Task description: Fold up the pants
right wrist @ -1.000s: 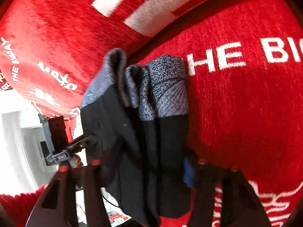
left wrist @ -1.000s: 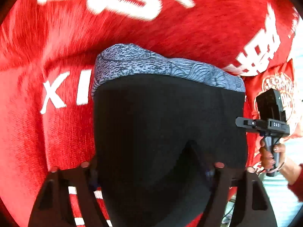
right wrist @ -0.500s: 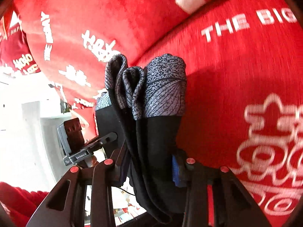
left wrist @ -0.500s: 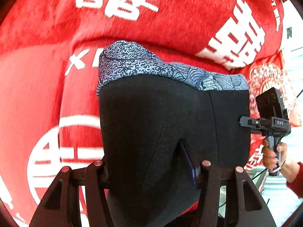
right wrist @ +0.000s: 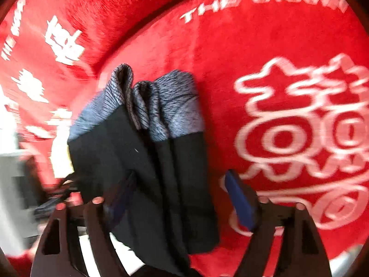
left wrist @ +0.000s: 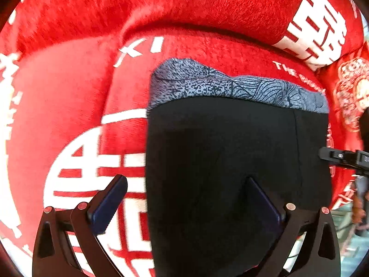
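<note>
The black pants [left wrist: 230,166], folded into a compact bundle with a grey-blue patterned waistband [left wrist: 230,85] at the far end, lie on a red plush cover [left wrist: 69,92] printed with white writing. In the left wrist view the bundle fills the space ahead of the left tool [left wrist: 184,196]: that tool's fingers stand wide apart, the left blue pad [left wrist: 108,205] clear of the cloth and just beside its left edge, the right pad [left wrist: 263,203] lying against the black fabric. The jaws are spread and grip nothing.

In the right wrist view the pants [right wrist: 143,173] show as several stacked folds, the waistband [right wrist: 147,106] bunched at the top. The right tool [right wrist: 177,196] is likewise parted: its right blue pad [right wrist: 239,200] stands apart from the bundle's right edge, while the left finger sits against or under the cloth; motion blur keeps me from telling which.

At the right edge of the left wrist view the black body of the right tool [left wrist: 343,158] meets the bundle's side.

Readable writing on the cover: "THE" [right wrist: 207,11] in white capitals, with blurred letters after it, and "KI" [left wrist: 140,48]. Large white Chinese characters [left wrist: 320,23] and a round emblem [left wrist: 96,168] also show.
</note>
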Motion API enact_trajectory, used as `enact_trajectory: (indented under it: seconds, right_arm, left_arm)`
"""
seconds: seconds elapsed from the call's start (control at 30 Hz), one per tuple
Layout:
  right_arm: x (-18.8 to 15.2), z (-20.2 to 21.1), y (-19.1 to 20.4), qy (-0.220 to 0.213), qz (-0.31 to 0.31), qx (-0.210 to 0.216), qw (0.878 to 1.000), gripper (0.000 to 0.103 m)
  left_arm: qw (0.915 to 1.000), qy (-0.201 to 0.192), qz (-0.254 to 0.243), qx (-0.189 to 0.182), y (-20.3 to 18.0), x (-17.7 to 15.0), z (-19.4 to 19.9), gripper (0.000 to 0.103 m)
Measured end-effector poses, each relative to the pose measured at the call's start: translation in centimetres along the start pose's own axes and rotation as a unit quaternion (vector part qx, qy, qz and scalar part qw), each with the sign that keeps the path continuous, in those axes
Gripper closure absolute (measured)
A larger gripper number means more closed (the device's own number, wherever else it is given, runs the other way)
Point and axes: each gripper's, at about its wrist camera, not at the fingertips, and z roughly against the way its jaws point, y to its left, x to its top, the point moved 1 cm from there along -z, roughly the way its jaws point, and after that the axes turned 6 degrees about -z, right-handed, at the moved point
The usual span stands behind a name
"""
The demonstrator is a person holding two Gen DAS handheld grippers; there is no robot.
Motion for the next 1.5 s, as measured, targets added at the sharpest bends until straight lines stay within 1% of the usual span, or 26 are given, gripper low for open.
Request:
enact_trajectory:
  seconds: [0.07,0.1,0.13,0.2,0.3,0.37,0.47,0.53,0.57,0.63,0.67,0.77,0.87,0.97,1.07,1.17,1.3,1.5]
  right_arm:
    - [-1.0,1.2,0.8,-0.015,0.014,-0.05,0.999,0.021]
    - [-1.4,1.7,0.9,-0.018,0.017,-0.065,0.998,0.021]
    - [-1.9,2.1,0.7,-0.019,0.015,-0.073,0.997,0.021]
    - [-2.8,2.6,0.7,-0.013,0.006,-0.077,0.997,0.021]
    - [-4.6,3.3,0.7,-0.02,-0.001,-0.082,0.996,0.02]
    - [-5.6,3.9,1.0,-0.023,-0.005,-0.089,0.996,0.02]
    - [-7.5,5.1,1.7,-0.028,-0.007,-0.084,0.996,0.02]
    - [-8.6,6.2,2.6,-0.041,0.002,-0.089,0.995,0.018]
    - [-9.0,6.6,3.0,-0.046,0.008,-0.093,0.995,0.014]
    - [-9.7,7.5,4.0,-0.057,0.023,-0.1,0.993,0.002]
    - [-9.7,7.5,4.7,-0.062,0.027,-0.103,0.992,0.0]
    - [-10.4,8.2,6.6,-0.066,0.044,-0.108,0.991,0.0]
    - [-11.1,8.8,7.6,-0.059,0.049,-0.116,0.99,0.0]
    - [-11.5,9.2,8.0,-0.052,0.033,-0.113,0.992,0.0]
    - [-12.1,9.7,8.4,-0.047,0.021,-0.108,0.993,0.0]
    - [-12.7,10.2,8.9,-0.046,0.028,-0.123,0.991,0.0]
    - [-13.2,10.4,9.7,-0.043,0.037,-0.136,0.989,0.0]
    - [-13.5,10.3,10.6,-0.041,0.056,-0.151,0.986,0.0]
  left_arm:
    - [0.9994,0.001,-0.001,0.034,-0.2,-0.2,0.9,0.0]
    - [0.9988,-0.001,-0.002,0.048,-0.2,-0.4,1.4,0.0]
    - [0.9981,-0.003,-0.001,0.062,-0.4,-0.6,2.0,0.0]
    - [0.9976,0.002,0.004,0.07,-0.7,-1.1,2.5,0.0]
    - [0.9972,0.014,0.004,0.073,-1.1,-2.2,3.1,0.0]
    - [0.9968,0.021,-0.005,0.077,-1.9,-3.0,3.5,0.0]
    - [0.9963,0.027,-0.011,0.081,-3.0,-3.9,4.5,0.0]
    - [0.9955,0.026,-0.012,0.091,-4.1,-4.4,5.3,0.0]
    - [0.9949,0.026,-0.013,0.097,-4.4,-4.7,5.8,0.0]
    - [0.9942,0.027,-0.015,0.103,-5.0,-5.3,6.6,0.0]
    - [0.994,0.03,-0.015,0.104,-5.3,-5.5,7.0,0.0]
    - [0.9936,0.037,-0.015,0.106,-5.9,-6.2,8.1,0.0]
    - [0.9931,0.04,-0.015,0.109,-6.4,-6.6,9.3,0.0]
    - [0.9918,0.043,-0.012,0.12,-6.5,-6.9,10.3,0.0]
    - [0.992,0.05,-0.005,0.116,-6.3,-7.2,11.0,0.0]
    - [0.9919,0.057,-0.002,0.114,-6.2,-7.5,11.6,0.0]
    - [0.9904,0.059,-0.016,0.124,-6.6,-7.8,12.3,0.0]
    - [0.9905,0.062,-0.02,0.122,-7.1,-8.0,12.8,0.0]
